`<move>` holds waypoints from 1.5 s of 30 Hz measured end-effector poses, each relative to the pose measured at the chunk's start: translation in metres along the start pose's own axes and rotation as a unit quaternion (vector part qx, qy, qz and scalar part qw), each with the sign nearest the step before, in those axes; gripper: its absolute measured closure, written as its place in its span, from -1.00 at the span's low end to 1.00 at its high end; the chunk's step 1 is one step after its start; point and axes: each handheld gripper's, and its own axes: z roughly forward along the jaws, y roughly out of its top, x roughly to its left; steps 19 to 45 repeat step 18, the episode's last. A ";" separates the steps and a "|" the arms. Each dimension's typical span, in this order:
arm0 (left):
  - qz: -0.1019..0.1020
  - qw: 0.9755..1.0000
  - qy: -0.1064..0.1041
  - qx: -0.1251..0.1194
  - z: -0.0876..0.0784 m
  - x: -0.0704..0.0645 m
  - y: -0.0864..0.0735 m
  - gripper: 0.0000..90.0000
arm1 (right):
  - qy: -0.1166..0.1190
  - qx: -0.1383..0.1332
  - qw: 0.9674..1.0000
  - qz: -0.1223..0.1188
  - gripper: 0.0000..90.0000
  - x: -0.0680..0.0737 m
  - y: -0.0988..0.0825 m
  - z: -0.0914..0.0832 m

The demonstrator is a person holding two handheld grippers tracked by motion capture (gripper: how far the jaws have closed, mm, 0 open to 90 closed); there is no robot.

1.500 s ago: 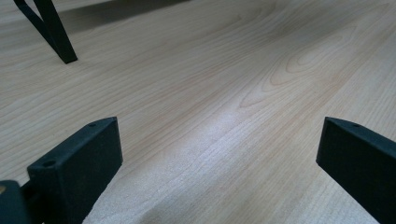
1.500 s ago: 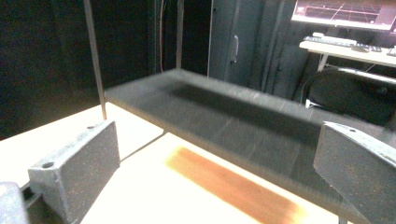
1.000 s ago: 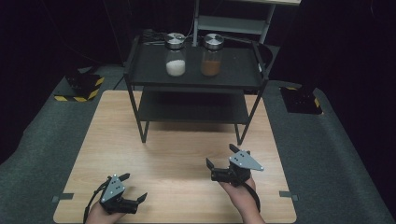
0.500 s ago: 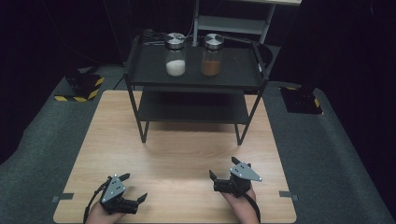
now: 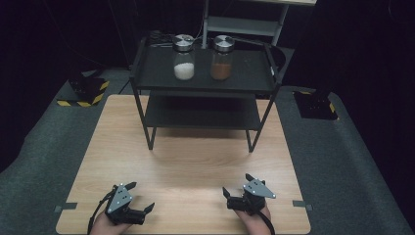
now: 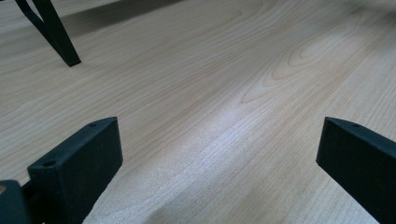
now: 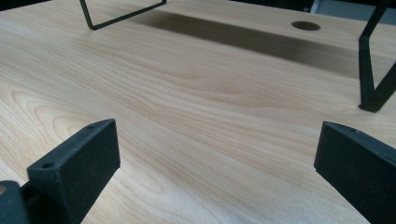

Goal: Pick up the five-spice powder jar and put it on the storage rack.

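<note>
Wooden table (image 5: 195,161) in a dark room, with two hand-held grippers resting low at its near edge.
Left gripper (image 5: 139,200) and right gripper (image 5: 236,188) both gape wide, holding nothing; two jars (image 5: 184,58) stand well apart from them on a black shelf rack (image 5: 147,88).

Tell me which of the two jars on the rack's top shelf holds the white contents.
The left jar in the high view: white granules fill its lower part, while the right jar beside it holds reddish-brown powder. Both have metal lids.
</note>
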 end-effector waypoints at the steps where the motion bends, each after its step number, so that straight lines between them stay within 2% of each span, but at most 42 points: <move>1: 0.001 1.000 0.000 0.000 0.000 0.000 0.000 -0.99 | -0.001 0.001 1.000 0.002 -1.00 0.000 -0.001 -0.001; 8: 0.000 1.000 0.001 0.001 0.000 -0.001 0.000 -0.99 | -0.003 -0.005 1.000 0.010 -1.00 -0.003 -0.005 -0.004; 10: -0.010 1.000 -0.003 -0.002 0.000 0.000 -0.001 -0.98 | -0.004 -0.008 1.000 0.011 -1.00 -0.004 -0.006 -0.004; 16: -0.010 1.000 -0.004 -0.002 0.002 0.000 0.000 -0.97 | -0.005 -0.011 1.000 0.016 -1.00 -0.005 -0.008 -0.006; 18: -0.023 1.000 -0.014 -0.008 0.002 0.003 0.002 -0.97 | -0.005 -0.012 1.000 0.017 -1.00 -0.006 -0.008 -0.007; 45: -0.023 1.000 -0.014 -0.008 0.002 0.003 0.002 -0.97 | -0.005 -0.012 1.000 0.017 -1.00 -0.006 -0.008 -0.007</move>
